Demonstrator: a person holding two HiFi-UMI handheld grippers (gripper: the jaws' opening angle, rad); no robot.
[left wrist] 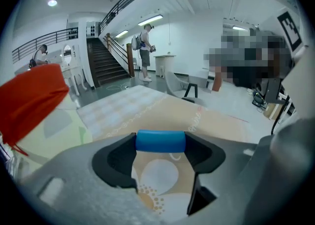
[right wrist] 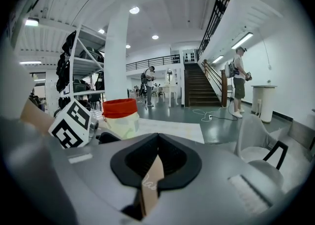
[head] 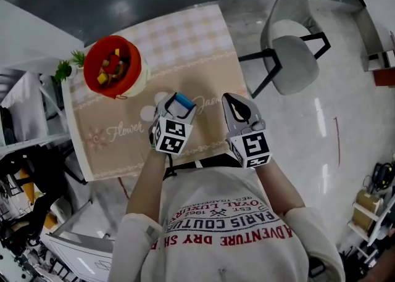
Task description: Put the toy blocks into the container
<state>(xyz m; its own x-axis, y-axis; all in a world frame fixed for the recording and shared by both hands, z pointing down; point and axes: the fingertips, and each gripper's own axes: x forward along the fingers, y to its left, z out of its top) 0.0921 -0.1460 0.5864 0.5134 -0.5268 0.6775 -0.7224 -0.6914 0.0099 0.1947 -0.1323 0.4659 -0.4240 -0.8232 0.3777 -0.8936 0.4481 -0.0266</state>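
The blue block [left wrist: 160,141], a short round bar, is clenched end to end at the very tips of the left claw [head: 179,103]. It hangs above the bench [head: 203,46], well apart from the red container [head: 91,57] and on the side of it nearer the person. The container stands towards the far left corner of the bench. It already has several coloured blocks in it, and a small plant [head: 66,68] stands just beside it.

The grip looks like the weak point. Only the ends of the bar meet the pads, right at their tips, so a quick swing towards the container could likely let the bar twist or slip out. It would then probably roll across the cloth, perhaps off the bench.

Letting go too early or too low would be the next risk. The block could strike the rim and bounce away, or the claw could nudge the container, which stands close to the bench edge.

The right claw [head: 234,103] is closed on nothing and hovers farther from the container, just beside the left one, so a careless sweep could knock the two together.
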